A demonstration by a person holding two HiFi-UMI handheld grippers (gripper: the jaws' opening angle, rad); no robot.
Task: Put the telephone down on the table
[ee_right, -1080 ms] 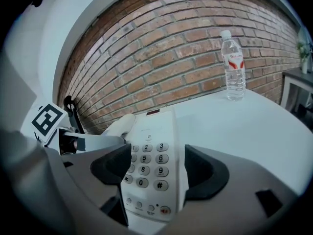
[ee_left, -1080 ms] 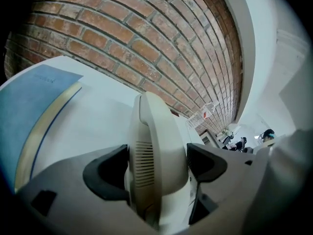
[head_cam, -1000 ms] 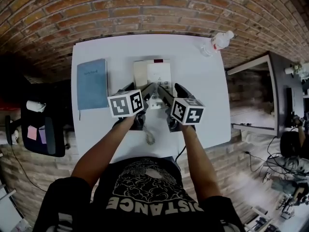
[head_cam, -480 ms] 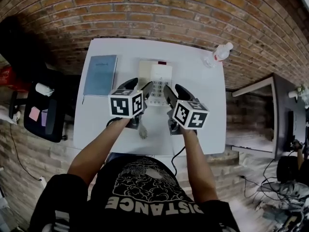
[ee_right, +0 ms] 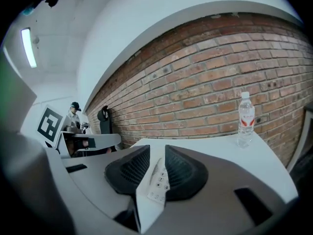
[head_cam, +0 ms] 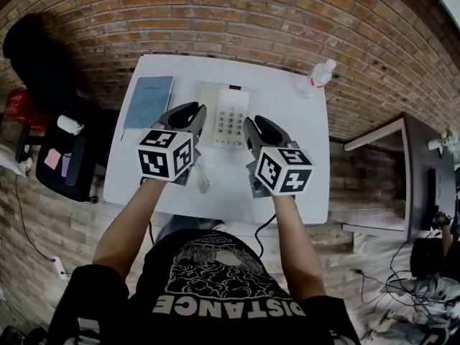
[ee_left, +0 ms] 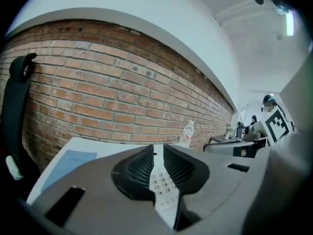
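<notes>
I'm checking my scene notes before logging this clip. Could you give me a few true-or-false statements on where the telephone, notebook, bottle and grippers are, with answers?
1. The telephone lies on the white table. True.
2. A blue notebook lies to the telephone's right. False: it lies to its left.
3. A water bottle stands near the table's far right corner. True.
4. The left gripper holds the telephone. False: its jaws are closing with nothing between them, as are those of the right gripper; the telephone lies on the table beyond both.
</notes>
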